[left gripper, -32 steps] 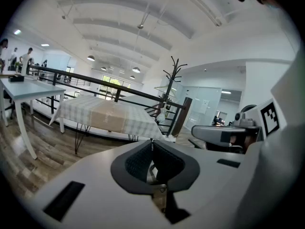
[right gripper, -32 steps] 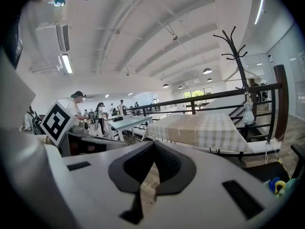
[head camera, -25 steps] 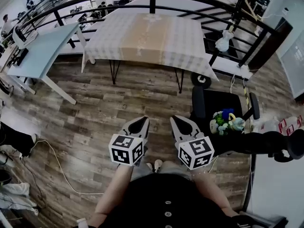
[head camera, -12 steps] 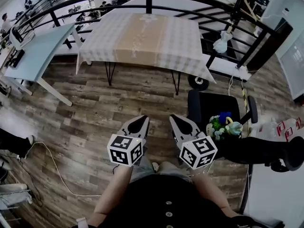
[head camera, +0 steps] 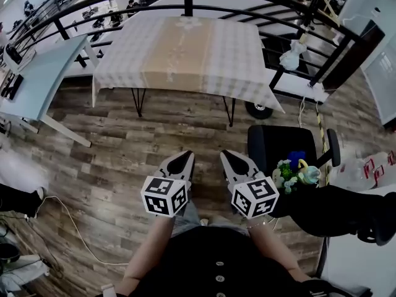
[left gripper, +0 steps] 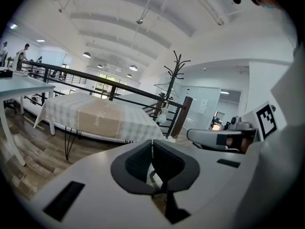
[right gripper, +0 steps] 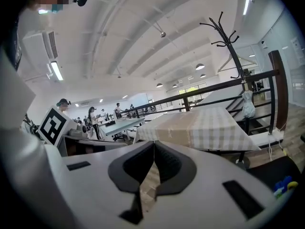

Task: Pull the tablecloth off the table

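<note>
Checked tablecloth lay spread flat in the upper middle of the frame, well apart from you. Your left claw and right claw were pinched shut and empty, likely because nothing was yet within reach.

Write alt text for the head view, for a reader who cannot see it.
A checked tablecloth lies spread and untouched ahead, while the person's left tool and right tool, both shut and empty, hang side by side above the wooden floor short of it. A black chair holding toys stands at the right; a dark railing curves behind.
</note>
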{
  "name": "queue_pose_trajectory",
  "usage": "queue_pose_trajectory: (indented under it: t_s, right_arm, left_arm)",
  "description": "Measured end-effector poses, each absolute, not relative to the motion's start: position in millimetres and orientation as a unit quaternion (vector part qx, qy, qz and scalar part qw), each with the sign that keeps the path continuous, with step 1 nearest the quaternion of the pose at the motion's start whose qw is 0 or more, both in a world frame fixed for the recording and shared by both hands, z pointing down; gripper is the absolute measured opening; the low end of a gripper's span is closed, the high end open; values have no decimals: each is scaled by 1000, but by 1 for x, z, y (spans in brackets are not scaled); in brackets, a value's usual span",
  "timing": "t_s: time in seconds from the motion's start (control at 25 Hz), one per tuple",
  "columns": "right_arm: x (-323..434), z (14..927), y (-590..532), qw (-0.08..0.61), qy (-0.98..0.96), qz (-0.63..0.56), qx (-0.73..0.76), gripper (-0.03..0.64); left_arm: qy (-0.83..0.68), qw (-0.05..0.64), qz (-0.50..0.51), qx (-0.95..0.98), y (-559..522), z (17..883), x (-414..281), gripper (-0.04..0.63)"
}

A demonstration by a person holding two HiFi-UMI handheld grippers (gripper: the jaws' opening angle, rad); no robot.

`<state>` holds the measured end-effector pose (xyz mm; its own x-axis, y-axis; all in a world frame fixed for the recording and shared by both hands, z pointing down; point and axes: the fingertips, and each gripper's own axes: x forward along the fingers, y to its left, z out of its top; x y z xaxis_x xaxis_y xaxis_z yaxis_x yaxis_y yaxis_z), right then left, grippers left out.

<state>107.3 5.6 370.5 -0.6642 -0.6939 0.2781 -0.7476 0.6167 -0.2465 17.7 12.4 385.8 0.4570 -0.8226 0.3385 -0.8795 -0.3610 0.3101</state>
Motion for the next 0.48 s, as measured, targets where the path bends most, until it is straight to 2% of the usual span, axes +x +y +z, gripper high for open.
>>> queue_pose_trajectory:
  t_s: [0.48]
  right_arm:
    - [58, 359, -169, 72, -860, 178, 473, 28]
  left_arm:
    - [-464, 250, 71, 847, -158, 375, -55, 21]
